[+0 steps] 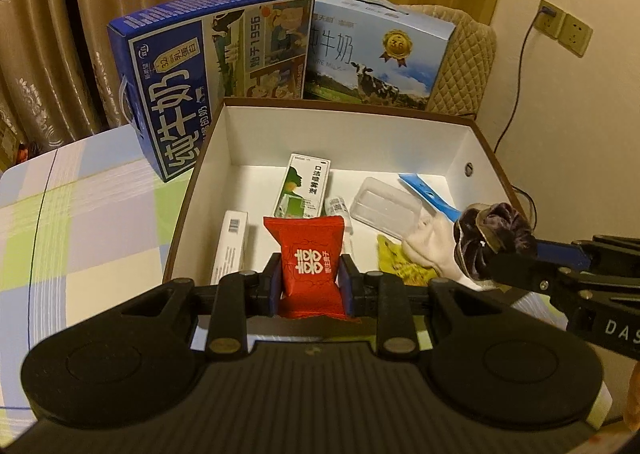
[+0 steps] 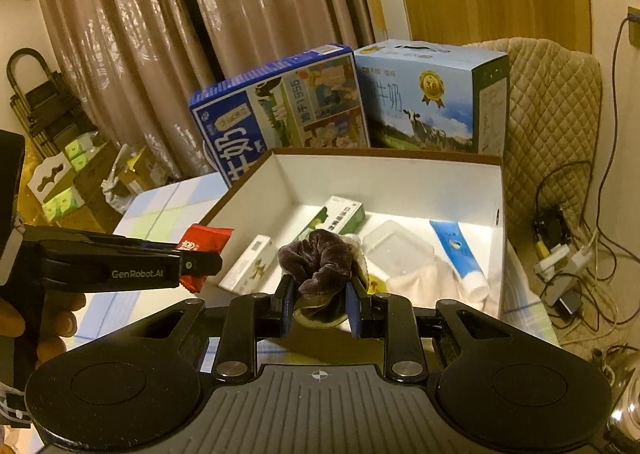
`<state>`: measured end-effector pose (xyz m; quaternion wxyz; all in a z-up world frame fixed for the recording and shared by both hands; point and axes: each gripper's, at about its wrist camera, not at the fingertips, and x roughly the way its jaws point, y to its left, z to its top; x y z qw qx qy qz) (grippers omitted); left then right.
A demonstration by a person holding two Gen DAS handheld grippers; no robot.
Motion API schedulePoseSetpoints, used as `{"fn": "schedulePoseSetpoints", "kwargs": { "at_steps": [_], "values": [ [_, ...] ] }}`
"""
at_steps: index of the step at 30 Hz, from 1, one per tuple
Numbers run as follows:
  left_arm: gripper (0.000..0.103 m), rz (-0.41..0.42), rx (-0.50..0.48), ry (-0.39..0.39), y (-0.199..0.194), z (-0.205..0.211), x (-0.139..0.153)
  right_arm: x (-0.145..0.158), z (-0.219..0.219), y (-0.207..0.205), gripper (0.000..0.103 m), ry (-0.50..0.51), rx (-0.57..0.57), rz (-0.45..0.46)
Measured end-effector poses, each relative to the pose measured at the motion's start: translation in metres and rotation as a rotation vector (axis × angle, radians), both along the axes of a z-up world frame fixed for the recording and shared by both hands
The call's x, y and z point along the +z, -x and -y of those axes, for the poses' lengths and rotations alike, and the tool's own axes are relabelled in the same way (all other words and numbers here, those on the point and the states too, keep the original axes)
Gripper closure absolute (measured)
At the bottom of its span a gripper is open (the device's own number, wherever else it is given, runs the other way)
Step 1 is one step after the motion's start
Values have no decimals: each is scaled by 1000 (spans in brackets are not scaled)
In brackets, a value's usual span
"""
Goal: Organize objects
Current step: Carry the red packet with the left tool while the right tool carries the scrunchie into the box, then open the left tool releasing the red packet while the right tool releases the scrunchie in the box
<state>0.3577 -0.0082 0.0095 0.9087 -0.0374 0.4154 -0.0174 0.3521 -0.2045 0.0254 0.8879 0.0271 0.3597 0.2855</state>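
The left claw (image 1: 311,282) is clamped on a red snack packet (image 1: 312,258), held upright at the lower centre of the left wrist view, just above the near rim of an open white-lined box (image 1: 344,125). In the right wrist view the same packet (image 2: 206,244) pokes out of the left claw (image 2: 200,264) at the left edge of the frame, and fingers (image 2: 60,324) of the person's hand wrap the handle below it.

The right claw (image 2: 320,304) grips a dark velvet scrunchie (image 2: 316,262), bunched between its blue pads at the centre of the frame, over the box's near edge. From the left wrist camera the scrunchie (image 1: 494,242) hangs at the right edge of the frame.

Inside the box lie a green-and-white carton (image 1: 306,185), a white carton (image 1: 232,244) along the left wall, a clear plastic tray (image 1: 386,203), a blue-and-white tube (image 2: 460,254) by the right wall, a pale cloth (image 1: 430,248) and something yellow (image 1: 402,264), possibly a wrapper, partly hidden under the cloth.

The box rests on a checked worktop (image 1: 80,221). Two milk cases, a dark blue one (image 1: 208,77) and a light blue one (image 1: 380,53), stand behind it in the upper middle of the frame.
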Motion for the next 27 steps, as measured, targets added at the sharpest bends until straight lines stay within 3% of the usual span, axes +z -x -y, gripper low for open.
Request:
{"fn": "schedulePoseSetpoints", "kwargs": {
  "at_steps": [16,27],
  "values": [
    [79,-94,13,-1,-62,-12,-38,-29,-13,-57,79,19,-36,-66],
    [78,-146,11,-6,-84,-19,-60,-47,-17,-82,79,27,-45,-102]
  ]
}}
